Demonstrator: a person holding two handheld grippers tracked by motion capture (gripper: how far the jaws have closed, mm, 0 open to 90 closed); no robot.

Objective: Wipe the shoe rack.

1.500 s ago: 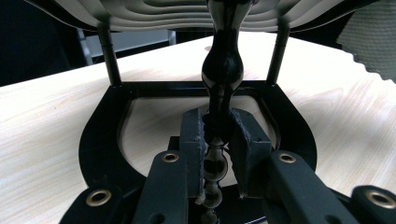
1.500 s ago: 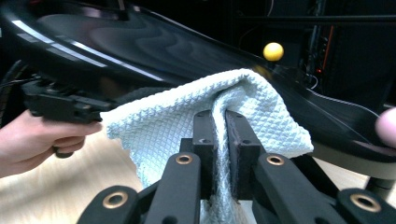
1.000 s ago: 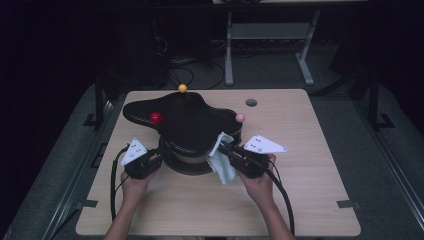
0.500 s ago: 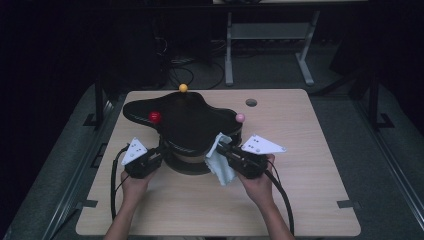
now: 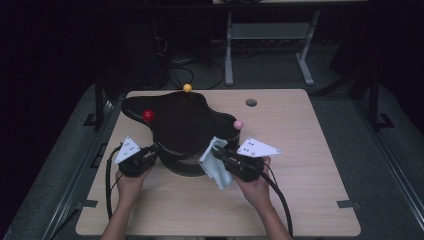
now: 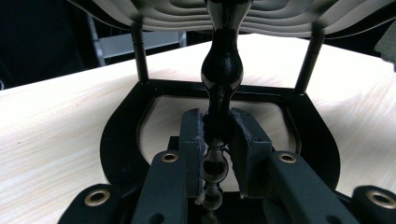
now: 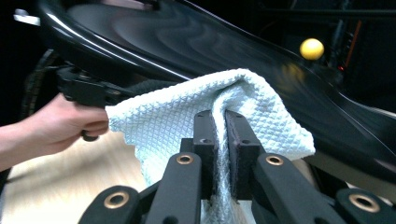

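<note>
Worktop (image 5: 300,150) of pale wood carries a black, wavy-edged stand (image 5: 185,125) that sits toward ten o'clock from its centre, a tiered piece with a glossy top plate, a ring base and thin posts between. Three small balls stand at the plate's lobes: yellow (image 5: 187,88) at twelve o'clock, red (image 5: 148,115) at nine, pink (image 5: 238,123) at three.

The step in hand looks like wiping the stand's top plate while the other hand steadies it. To do it well, keep the steadying grip firm on the post so the stand cannot turn or slide, lay the cloth flat against the plate's edge, and sweep along the curve rather than across the balls, which could snag it.

The left tongs (image 6: 215,140) are closed narrowly on the turned black centre post (image 6: 222,74), pads pressing it on both sides just above the base ring. The right tongs (image 7: 220,140) are clamped tight on a fold of the pale blue waffle-weave cloth (image 7: 177,116), which drapes over them and touches the plate's rim at five o'clock.
</note>
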